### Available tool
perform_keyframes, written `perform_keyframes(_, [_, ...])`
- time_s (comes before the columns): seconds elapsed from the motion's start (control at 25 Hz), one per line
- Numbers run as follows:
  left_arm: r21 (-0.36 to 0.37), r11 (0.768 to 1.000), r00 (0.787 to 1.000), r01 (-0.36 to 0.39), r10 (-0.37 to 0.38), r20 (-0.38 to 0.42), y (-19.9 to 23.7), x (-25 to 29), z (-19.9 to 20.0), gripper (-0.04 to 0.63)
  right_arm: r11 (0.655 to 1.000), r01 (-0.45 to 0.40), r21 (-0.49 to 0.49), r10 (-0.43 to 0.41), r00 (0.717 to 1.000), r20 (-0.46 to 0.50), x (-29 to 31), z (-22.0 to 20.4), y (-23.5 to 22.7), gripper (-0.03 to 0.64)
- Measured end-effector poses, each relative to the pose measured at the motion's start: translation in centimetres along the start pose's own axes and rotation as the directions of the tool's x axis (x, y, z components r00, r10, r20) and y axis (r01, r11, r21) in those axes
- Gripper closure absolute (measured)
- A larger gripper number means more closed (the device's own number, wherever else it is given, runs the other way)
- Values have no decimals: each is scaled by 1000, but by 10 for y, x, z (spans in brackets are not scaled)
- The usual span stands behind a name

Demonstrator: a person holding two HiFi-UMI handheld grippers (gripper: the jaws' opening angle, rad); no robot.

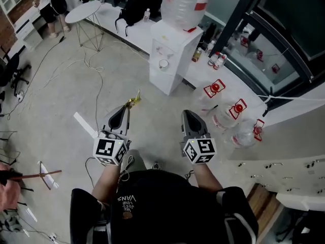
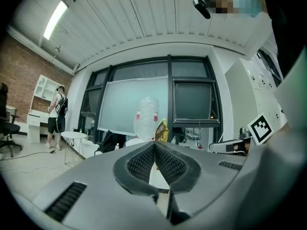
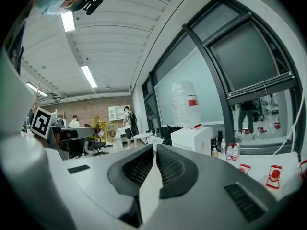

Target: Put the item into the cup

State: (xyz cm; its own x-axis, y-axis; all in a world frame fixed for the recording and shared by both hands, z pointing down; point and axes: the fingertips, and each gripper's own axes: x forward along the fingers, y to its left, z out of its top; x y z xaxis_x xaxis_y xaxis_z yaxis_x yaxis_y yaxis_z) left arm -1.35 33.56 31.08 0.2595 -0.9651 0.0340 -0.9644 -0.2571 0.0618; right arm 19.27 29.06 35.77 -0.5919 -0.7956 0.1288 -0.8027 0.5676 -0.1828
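Note:
My left gripper [image 1: 127, 108] is shut on a small yellow-brown packet [image 1: 134, 101], which sticks out past its tips; the packet [image 2: 161, 130] also shows above the closed jaws in the left gripper view. A white cup [image 1: 163, 63] sits in the niche of a white water dispenser [image 1: 172, 47] ahead of both grippers, about a metre off. My right gripper [image 1: 188, 114] is level with the left one and shut, its tips [image 3: 154, 146] meeting with nothing between them. The cup does not show in either gripper view.
Several large water jugs with red labels [image 1: 216, 89] lie on the floor to the right of the dispenser, with small bottles [image 1: 216, 61] behind them. A round white table [image 1: 84, 10], floor cables [image 1: 76, 65] and a standing person [image 1: 51, 4] are at the far left.

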Motion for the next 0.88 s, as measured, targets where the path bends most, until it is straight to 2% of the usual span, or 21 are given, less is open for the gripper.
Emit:
perform_keyframes(0.24, [-14, 999, 999, 41, -41, -19, 24, 45, -11, 577, 999, 39, 16, -38, 999, -30, 36, -11, -12, 569])
perform_keyframes(0.48, [-29, 994, 993, 103, -105, -62, 82, 102, -20, 577, 993, 110, 30, -109, 994, -31, 104, -2, -17, 569])
perform_keyframes(0.88, [-16, 970, 963, 243, -244, -115, 166, 197, -27, 577, 968, 241, 74, -240, 970, -29, 204, 7, -19, 569])
